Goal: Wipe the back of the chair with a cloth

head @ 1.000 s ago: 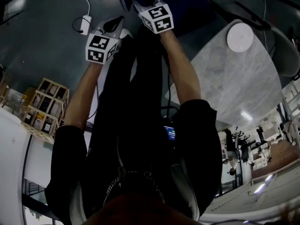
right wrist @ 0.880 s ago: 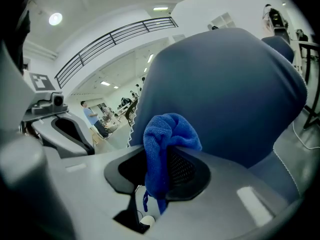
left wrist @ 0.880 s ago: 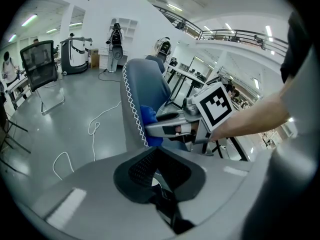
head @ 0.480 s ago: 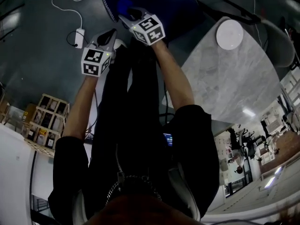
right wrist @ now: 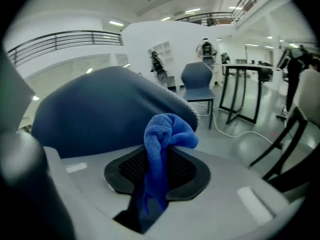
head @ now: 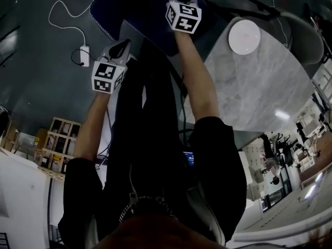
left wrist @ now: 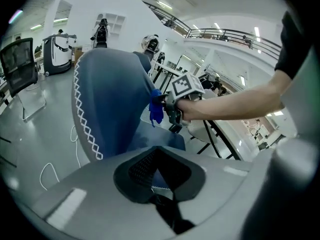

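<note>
The blue chair back [left wrist: 107,101], edged with white zigzag stitching, stands upright in the left gripper view and fills the top of the head view [head: 137,9]. My right gripper [right wrist: 150,184] is shut on a blue cloth [right wrist: 167,134], which bunches up in front of the chair back [right wrist: 100,114]. Seen from the left, the cloth [left wrist: 156,108] touches the chair's side edge, with the right gripper [left wrist: 167,106] behind it. My left gripper [left wrist: 161,186] hangs back from the chair, shut with nothing in it. It sits lower left in the head view [head: 120,48].
A marble table [head: 259,87] with a white disc [head: 244,36] lies at the right. A white charger and cable [head: 83,53] lie on the dark floor at the left. Wooden crates [head: 57,139] stand further left. Another blue chair [right wrist: 198,79] and black table legs [right wrist: 240,96] stand beyond.
My right gripper has moved forward with the cloth, from the chair's near edge up onto its back. The left gripper has kept its place low beside the chair.
</note>
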Available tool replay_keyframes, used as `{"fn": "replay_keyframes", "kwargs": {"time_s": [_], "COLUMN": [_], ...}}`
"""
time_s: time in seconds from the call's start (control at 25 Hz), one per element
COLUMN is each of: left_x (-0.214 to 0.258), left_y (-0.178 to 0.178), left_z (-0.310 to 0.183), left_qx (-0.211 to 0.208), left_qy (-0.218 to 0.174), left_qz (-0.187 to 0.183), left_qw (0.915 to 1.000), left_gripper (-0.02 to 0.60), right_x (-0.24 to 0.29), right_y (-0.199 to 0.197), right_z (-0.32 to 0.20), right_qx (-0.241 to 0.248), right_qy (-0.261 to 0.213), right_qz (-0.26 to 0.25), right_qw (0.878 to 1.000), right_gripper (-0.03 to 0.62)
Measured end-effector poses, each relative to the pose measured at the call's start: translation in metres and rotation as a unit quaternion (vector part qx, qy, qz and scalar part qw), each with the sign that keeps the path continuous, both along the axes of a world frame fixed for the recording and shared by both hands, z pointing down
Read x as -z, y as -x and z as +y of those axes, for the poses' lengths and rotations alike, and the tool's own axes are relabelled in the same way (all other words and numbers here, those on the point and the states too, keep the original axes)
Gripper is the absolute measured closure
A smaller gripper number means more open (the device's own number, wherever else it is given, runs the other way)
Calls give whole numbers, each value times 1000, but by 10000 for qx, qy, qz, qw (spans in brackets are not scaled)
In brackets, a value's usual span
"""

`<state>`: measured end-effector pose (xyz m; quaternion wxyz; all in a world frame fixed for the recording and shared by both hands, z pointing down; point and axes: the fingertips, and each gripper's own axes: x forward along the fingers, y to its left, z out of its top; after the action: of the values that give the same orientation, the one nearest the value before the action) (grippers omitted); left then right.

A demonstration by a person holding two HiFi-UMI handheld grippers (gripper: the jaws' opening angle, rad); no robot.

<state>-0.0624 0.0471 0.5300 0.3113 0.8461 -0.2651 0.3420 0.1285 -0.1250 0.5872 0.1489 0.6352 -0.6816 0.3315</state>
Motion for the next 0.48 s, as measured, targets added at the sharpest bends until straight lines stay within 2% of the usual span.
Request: {"fn": "replay_keyframes", "kwargs": {"time_s": [0.08,0.2,0.32,0.48], "left_x": [1,2,-4,-7], "left_y": [-9,-19,-25,-33], "left_z": [-1,-2,-3,-7], "left_qx": [-96,-260,-417,-485], "left_qy": [33,65,96,117], "left_qz": [27,37,11,23], "left_qw": [9999,9996,9991,9988], "left_gripper": [571,572,572,571], "right_x": [-7,-17,-24,-36], "right_y": [-34,-63,-67,-56], "right_z": [-16,-33,-47,-53], "right_qx": [-556,-999,-1108,-984], "right_qy": [160,386,484,535], "right_qz": [151,465,577,583], "right_qw": [9982,9932,9910,9920], "right_gripper": [488,488,488,487]}}
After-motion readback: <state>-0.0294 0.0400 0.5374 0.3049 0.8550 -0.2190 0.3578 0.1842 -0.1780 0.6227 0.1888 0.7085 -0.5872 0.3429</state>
